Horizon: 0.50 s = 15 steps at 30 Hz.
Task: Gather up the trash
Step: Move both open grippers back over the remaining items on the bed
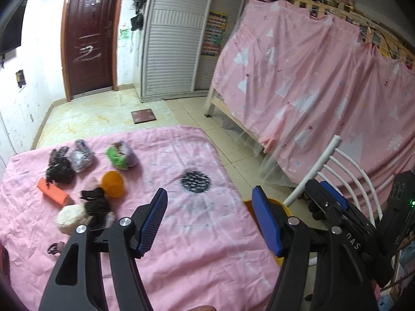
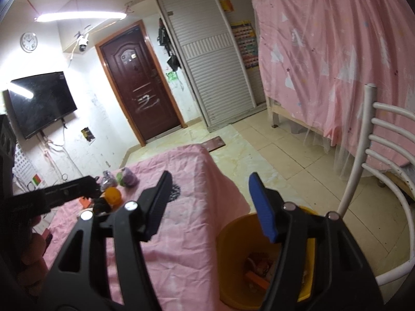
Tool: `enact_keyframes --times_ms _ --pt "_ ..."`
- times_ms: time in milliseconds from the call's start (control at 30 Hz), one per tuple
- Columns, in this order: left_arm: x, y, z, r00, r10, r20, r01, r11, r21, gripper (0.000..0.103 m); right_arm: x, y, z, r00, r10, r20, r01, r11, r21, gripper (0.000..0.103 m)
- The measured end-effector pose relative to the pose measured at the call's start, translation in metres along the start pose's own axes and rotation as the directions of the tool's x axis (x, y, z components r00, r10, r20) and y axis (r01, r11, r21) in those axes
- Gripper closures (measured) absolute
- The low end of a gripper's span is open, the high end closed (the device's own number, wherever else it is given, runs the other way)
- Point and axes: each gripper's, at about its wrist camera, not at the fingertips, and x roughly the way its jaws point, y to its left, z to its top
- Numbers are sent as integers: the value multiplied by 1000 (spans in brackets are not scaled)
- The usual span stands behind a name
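door (image 2: 141, 77) shut | TV (image 2: 42, 103) on wall | white chair (image 2: 376, 140) beside draped bed (image 1: 324, 83)

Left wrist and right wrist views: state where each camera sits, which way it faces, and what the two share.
Left wrist: rides the left gripper, looking down over the pink-covered table and its trash pile toward the door; its own open fingers and the right gripper show.
Right wrist: rides the right gripper, over the table edge and yellow bin, facing the door; its open fingers and the left gripper show.
Shared: table, trash, bin, door, white chair, pink curtain.
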Motion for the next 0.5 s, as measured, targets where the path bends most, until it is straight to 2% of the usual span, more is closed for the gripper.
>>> enact_keyframes --times_ms 67,167,500 --pt "-5 13 1 1000 17 8 -16 1000 -16 41 6 9 -1 1000 9 -12 -9 1000 -19 43" --pt "-12 36 2 998 53 22 -52 998 -41 39 14 24 -3 999 25 -31 -26 999 -43 34" --pt "-24 101 3 990 135 26 -131 984 -120 37 49 77 -16 990 78 -122 -93 988 -123 34"
